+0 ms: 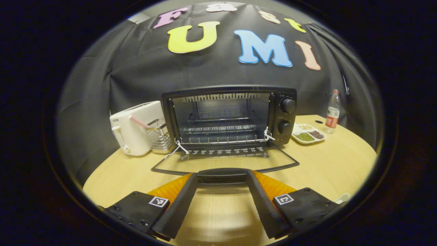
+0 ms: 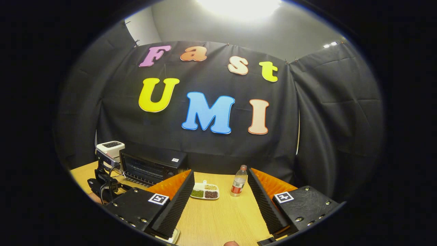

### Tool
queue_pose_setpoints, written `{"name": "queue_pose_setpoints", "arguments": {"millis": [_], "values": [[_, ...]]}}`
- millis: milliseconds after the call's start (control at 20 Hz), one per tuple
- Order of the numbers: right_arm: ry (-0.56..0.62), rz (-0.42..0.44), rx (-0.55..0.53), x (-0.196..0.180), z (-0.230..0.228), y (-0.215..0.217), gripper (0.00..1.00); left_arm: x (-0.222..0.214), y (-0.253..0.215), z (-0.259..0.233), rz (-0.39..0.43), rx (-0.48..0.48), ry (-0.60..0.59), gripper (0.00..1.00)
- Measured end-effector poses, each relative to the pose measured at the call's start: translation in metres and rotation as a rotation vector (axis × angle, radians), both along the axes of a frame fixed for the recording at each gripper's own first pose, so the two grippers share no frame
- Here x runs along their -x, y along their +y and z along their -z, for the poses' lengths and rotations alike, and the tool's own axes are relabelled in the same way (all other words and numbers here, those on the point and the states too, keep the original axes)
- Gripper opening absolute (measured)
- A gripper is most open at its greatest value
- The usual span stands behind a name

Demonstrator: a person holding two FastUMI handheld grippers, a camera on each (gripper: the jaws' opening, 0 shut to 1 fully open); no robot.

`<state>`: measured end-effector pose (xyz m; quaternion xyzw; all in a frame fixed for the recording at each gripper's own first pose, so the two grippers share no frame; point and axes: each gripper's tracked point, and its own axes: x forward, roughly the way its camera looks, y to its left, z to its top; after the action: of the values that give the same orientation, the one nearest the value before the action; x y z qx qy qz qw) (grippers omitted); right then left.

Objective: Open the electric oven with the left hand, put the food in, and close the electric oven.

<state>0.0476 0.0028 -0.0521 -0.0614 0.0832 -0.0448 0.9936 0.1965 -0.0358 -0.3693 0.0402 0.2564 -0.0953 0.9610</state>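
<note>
Left gripper view: electric oven mid-worktop, door dropped flat, racks bare. Left gripper at door handle, jaws spread either side; contact not discernible. Toaster beside oven, sectioned food tray and bottle opposite.

Right gripper view: right gripper over worktop, jaws apart, empty. Food tray and bottle ahead; oven far left.

Black cloth drapes the booth's back and sides, hanging in folds. Above it rises a plain grey wall under a bright ceiling light. A round, pale wooden table fills the foreground.
</note>
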Motion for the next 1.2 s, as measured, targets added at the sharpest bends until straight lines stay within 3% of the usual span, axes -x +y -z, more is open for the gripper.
{"name": "queue_pose_setpoints", "arguments": {"millis": [100,250,450,500,650,750,850,1200], "values": [[0.001,-0.017,-0.006,0.002,0.000,0.004,0.96,0.001,0.003,0.002,-0.008,-0.003,0.007,1.00],[0.008,-0.046,-0.023,0.003,0.002,0.010,0.96,0.005,0.007,-0.009,-0.023,0.003,-0.003,0.97],[0.031,-0.095,-0.079,0.004,0.011,0.018,0.96,0.014,0.016,-0.058,-0.048,0.022,-0.081,1.00],[0.052,-0.107,-0.095,0.003,0.018,0.020,0.97,0.017,0.016,-0.073,-0.054,0.031,-0.107,0.97],[0.109,-0.159,-0.158,0.002,0.035,0.030,0.96,0.025,0.021,-0.134,-0.067,0.044,-0.206,1.00],[0.153,-0.196,-0.199,0.003,0.048,0.040,0.96,0.036,0.027,-0.168,-0.078,0.055,-0.264,0.91],[0.218,-0.228,-0.235,0.005,0.067,0.049,0.97,0.047,0.035,-0.202,-0.089,0.064,-0.313,1.00],[0.447,-0.331,-0.361,0.023,0.129,0.080,0.98,0.083,0.065,-0.282,-0.120,0.037,-0.450,1.00]]}}
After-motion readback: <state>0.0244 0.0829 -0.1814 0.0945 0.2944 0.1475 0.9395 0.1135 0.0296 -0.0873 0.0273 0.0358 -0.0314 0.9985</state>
